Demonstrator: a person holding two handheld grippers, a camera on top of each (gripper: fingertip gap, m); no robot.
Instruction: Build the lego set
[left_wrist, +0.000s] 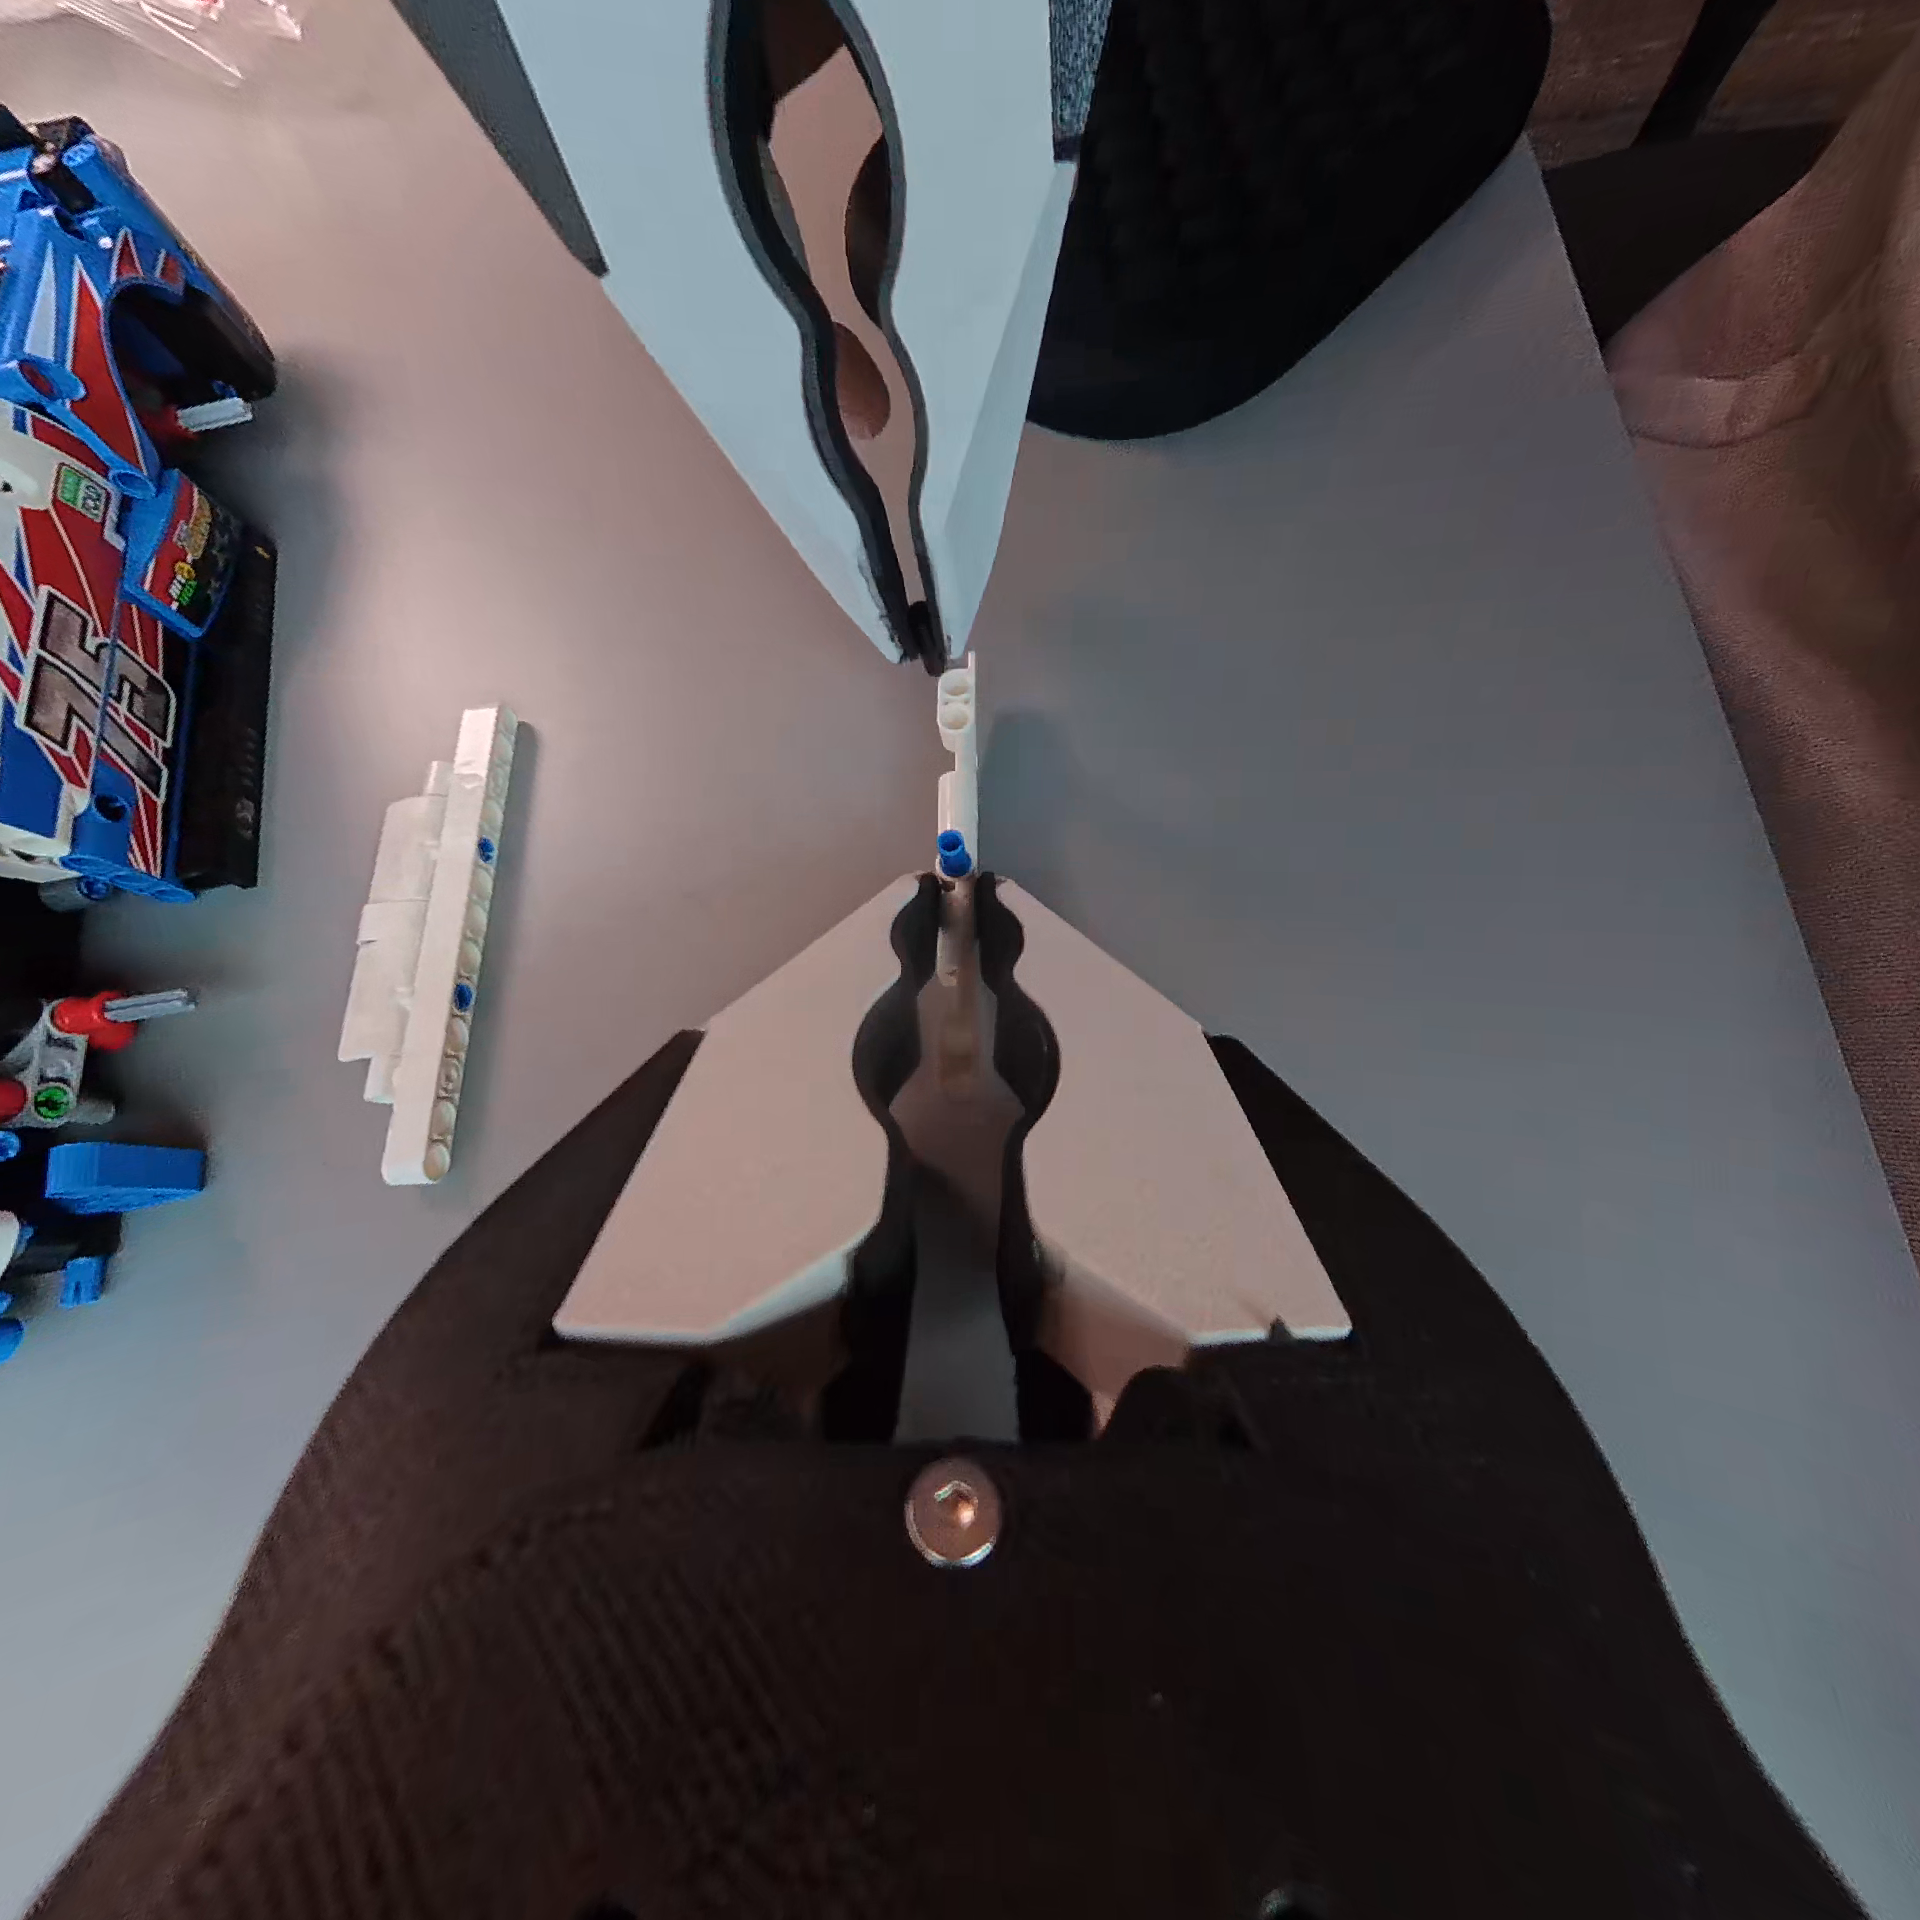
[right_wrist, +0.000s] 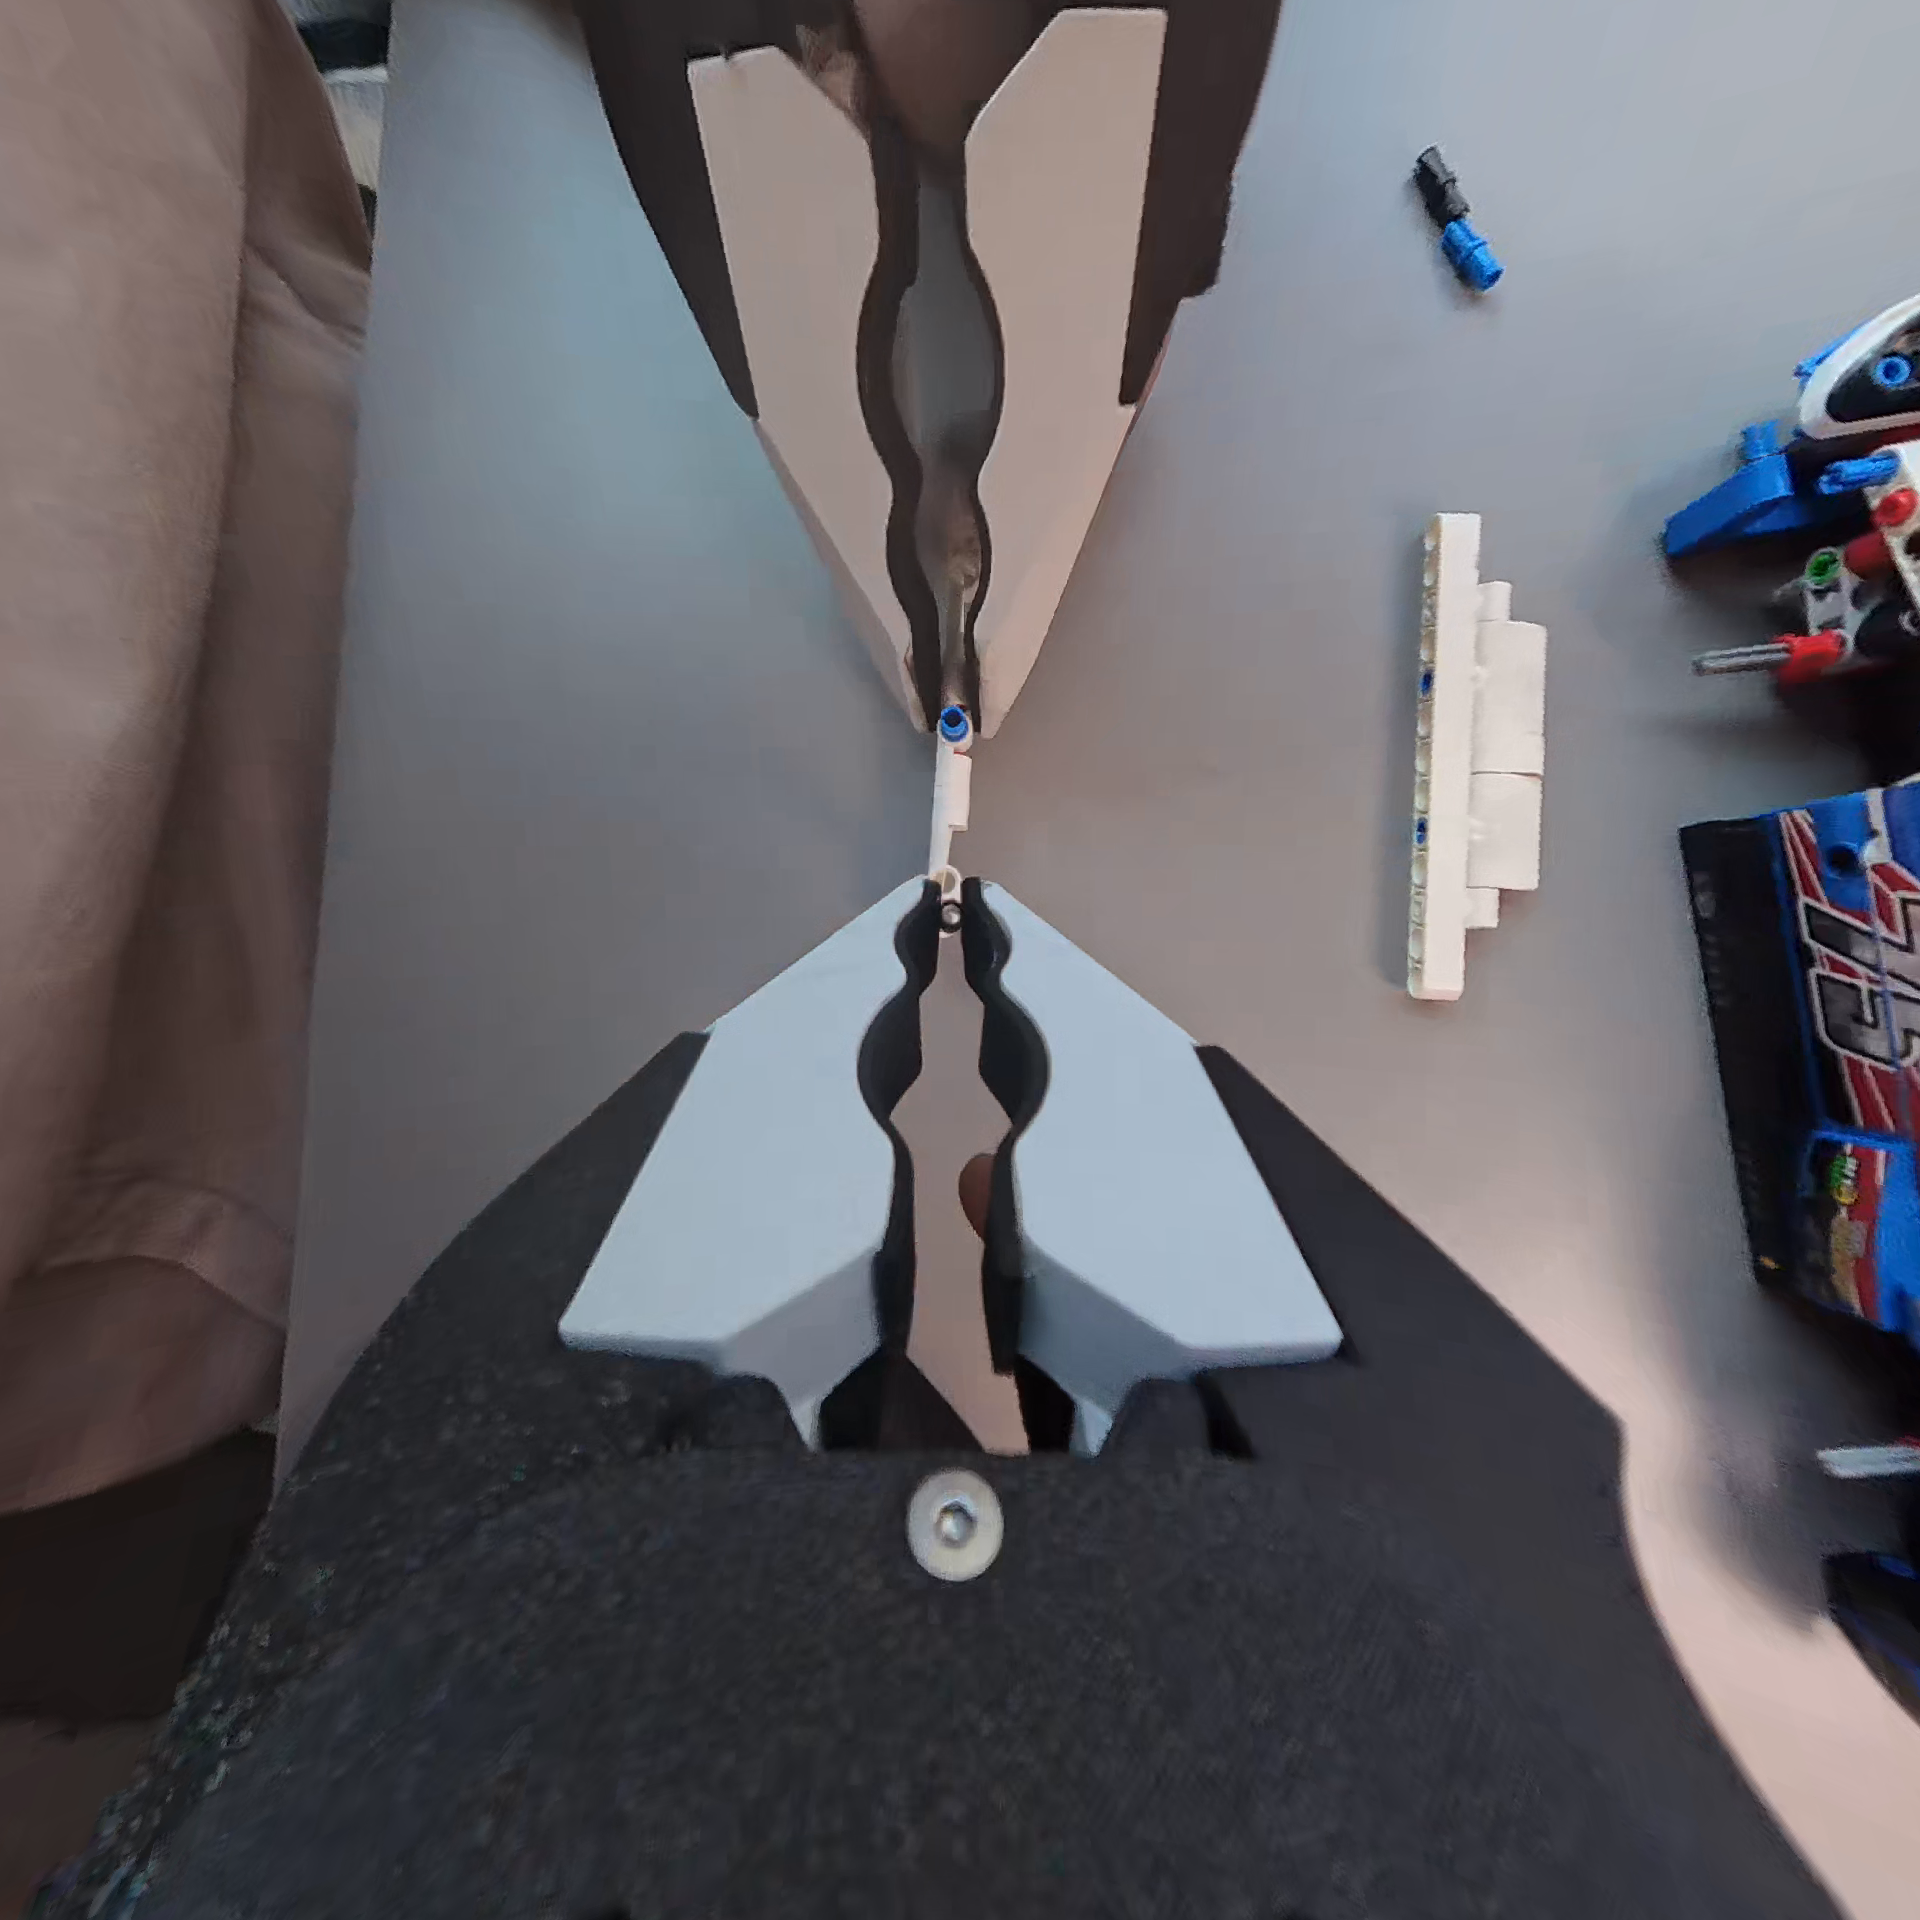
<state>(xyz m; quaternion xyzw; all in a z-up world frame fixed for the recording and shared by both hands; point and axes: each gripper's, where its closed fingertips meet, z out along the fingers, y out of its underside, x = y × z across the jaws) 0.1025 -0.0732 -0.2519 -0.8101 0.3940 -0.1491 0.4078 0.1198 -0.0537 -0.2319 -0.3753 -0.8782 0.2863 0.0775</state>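
My left gripper (left_wrist: 956, 888) is shut on one end of a thin white lego beam (left_wrist: 958, 769) and holds it above the grey table. A blue pin (left_wrist: 953, 854) sticks out of the beam right at its fingertips. My right gripper (right_wrist: 951, 896) faces it tip to tip and is shut on a small black pin (right_wrist: 951, 915), which is against the beam's other end (right_wrist: 948, 805). The right gripper (left_wrist: 925, 649) comes in from the top in the left wrist view. The left gripper (right_wrist: 951, 722) does so in the right wrist view, with the blue pin (right_wrist: 952, 719) at its tips.
A white beam-and-panel assembly (left_wrist: 436, 935) (right_wrist: 1465, 758) lies on the table (left_wrist: 1299, 831). Beyond it are a blue, red and white car body (left_wrist: 94, 623) (right_wrist: 1829, 1039) and a chassis part (right_wrist: 1849, 582). A loose black and blue pin (right_wrist: 1457, 218) lies apart. A person's beige sleeve (right_wrist: 156, 623) is at the table edge. My right fingertips sit around 4 cm from my left ones.
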